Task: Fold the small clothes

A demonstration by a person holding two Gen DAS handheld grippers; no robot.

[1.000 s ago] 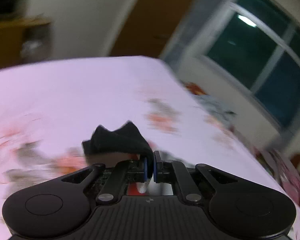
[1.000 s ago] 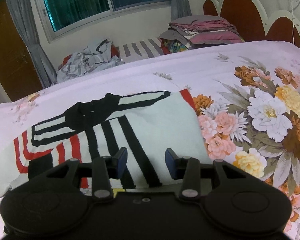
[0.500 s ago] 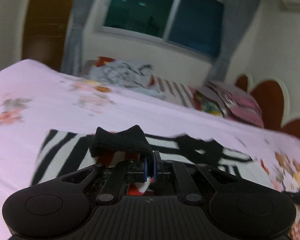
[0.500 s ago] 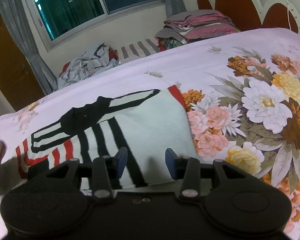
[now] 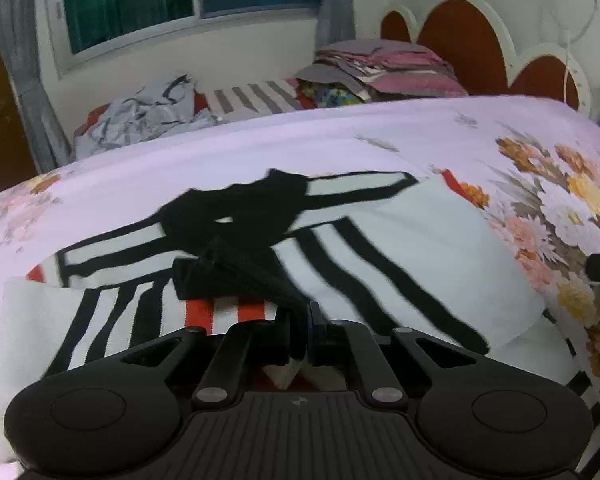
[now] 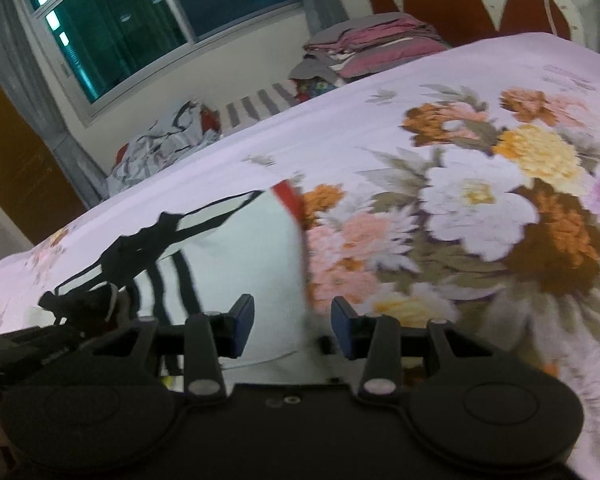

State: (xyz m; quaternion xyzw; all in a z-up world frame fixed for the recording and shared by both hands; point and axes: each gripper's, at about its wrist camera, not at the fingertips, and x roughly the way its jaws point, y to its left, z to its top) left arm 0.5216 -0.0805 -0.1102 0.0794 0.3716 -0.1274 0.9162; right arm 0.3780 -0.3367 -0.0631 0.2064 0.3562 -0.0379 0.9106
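While left gripper pinches striped garment, right gripper gapes.

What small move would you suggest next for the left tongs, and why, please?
Probably lower the left tongs and release: they are shut on the garment's black-ribbed edge, which is lifted over the striped garment on the bed, while the right tongs are open and empty.

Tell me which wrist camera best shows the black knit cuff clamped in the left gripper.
The left wrist view: the black knit cuff rises straight from the left gripper, shut on it. The right wrist view shows only a small dark blurred edge of it at far left, beside the open right gripper.
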